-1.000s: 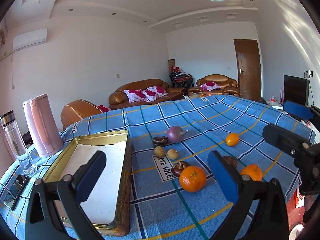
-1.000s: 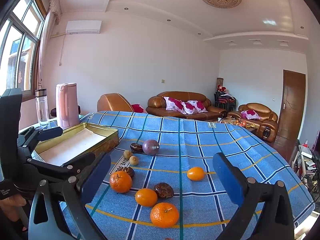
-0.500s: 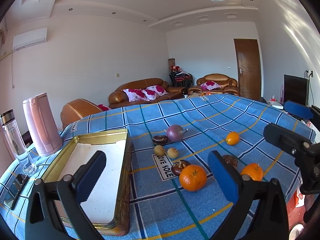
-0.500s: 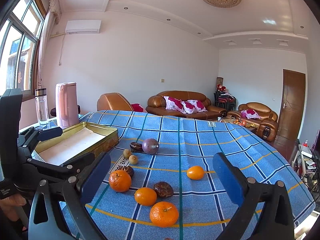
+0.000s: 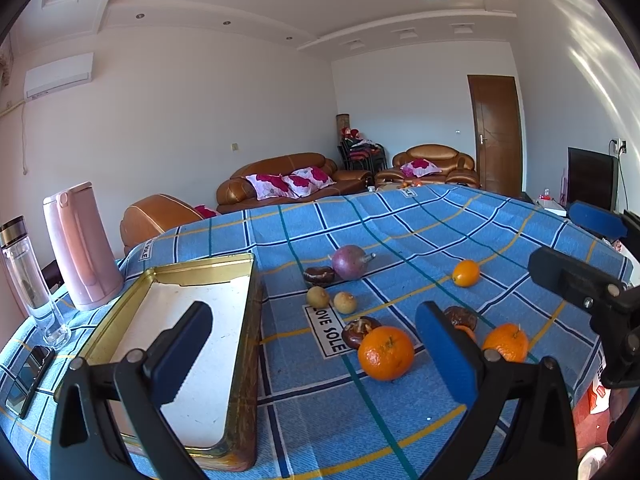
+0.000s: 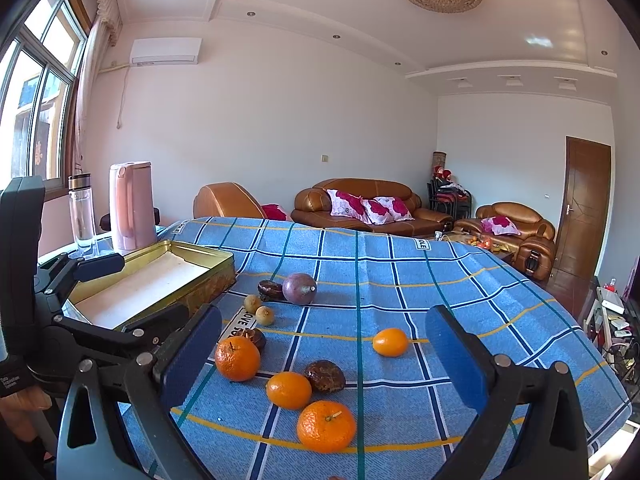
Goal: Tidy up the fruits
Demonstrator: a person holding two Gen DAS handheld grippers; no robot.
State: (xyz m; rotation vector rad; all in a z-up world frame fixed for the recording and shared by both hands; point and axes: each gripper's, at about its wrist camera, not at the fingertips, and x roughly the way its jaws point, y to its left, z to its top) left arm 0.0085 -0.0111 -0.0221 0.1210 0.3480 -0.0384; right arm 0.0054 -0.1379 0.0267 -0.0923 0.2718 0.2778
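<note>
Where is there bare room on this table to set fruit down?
Free: inside the gold tray, and the cloth beyond the small orange fruit. Crowded: between the purple fruit and the nearest orange.

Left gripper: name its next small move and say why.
Probably ease the left gripper forward and down onto the nearest orange. Its jaws stand open and empty, that orange lies just ahead of them, and the tin beside it holds no fruit yet.

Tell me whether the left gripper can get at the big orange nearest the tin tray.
Probably yes. The left gripper is open and empty, and the orange lies just ahead between its fingers on bare cloth; only a dark fruit touches its far side.
</note>
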